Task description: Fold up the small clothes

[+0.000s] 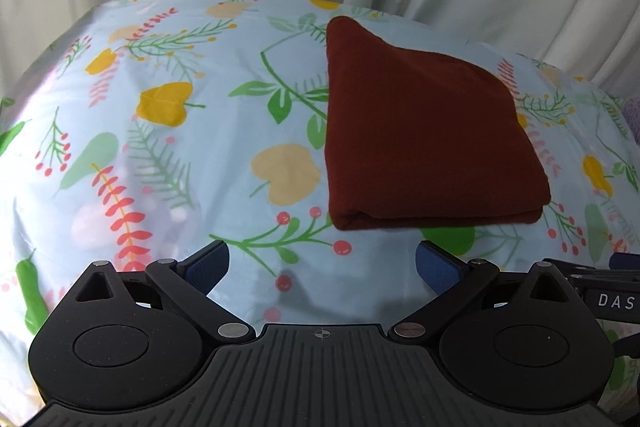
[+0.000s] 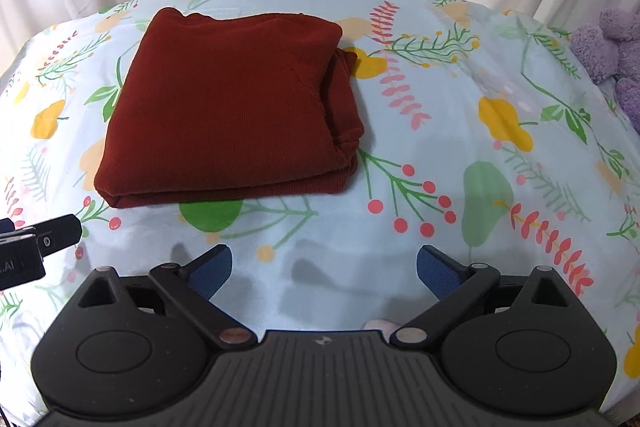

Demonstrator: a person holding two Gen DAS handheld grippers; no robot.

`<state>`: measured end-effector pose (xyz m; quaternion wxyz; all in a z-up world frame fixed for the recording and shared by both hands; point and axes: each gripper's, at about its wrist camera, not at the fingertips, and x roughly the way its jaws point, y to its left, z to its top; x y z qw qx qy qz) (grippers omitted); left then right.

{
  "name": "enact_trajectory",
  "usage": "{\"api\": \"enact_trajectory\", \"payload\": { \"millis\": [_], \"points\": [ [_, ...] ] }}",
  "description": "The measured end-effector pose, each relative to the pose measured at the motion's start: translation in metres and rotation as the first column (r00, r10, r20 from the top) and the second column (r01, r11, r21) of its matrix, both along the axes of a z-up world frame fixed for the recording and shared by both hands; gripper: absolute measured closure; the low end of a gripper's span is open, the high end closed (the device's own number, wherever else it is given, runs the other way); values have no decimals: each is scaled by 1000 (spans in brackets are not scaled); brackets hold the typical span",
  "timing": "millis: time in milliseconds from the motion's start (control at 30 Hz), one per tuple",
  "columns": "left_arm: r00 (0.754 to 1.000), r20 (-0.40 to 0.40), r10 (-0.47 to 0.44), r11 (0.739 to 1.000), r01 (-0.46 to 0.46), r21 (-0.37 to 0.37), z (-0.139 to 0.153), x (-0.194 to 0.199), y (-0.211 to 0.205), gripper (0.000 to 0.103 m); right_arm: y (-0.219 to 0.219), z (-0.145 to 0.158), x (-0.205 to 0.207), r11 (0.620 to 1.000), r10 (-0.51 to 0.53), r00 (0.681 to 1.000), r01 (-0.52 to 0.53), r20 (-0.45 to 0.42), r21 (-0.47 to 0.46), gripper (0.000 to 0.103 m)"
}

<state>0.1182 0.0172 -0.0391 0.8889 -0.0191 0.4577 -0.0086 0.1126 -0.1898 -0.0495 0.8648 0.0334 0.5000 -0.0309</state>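
Jaws of both grippers wide, empty.

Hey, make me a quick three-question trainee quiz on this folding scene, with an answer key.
1. True or false: the left gripper is shut on the rust-red knitted garment.
2. The folded garment lies on: A) a bare wooden table, B) a pale blue floral-print sheet, C) a grey tray.
3. What fluffy thing sits at the far right edge of the right wrist view?

Key: 1 false, both it and the right gripper are open and empty. 2 B. 3 A purple plush toy.
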Motion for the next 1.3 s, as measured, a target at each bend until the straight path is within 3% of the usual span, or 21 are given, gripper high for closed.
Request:
{"api": "enact_trajectory", "payload": {
  "millis": [500, 1300],
  "points": [
    [998, -19, -52, 999, 52, 9, 0, -2, -12, 1, -3, 3, -2, 1000, -11, 1000, 11, 2, 2, 4],
    [997, -44, -59, 998, 60, 7, -4, -2, -13, 1, -3, 5, -3, 1000, -18, 1000, 18, -2, 4, 4]
  ]
}}
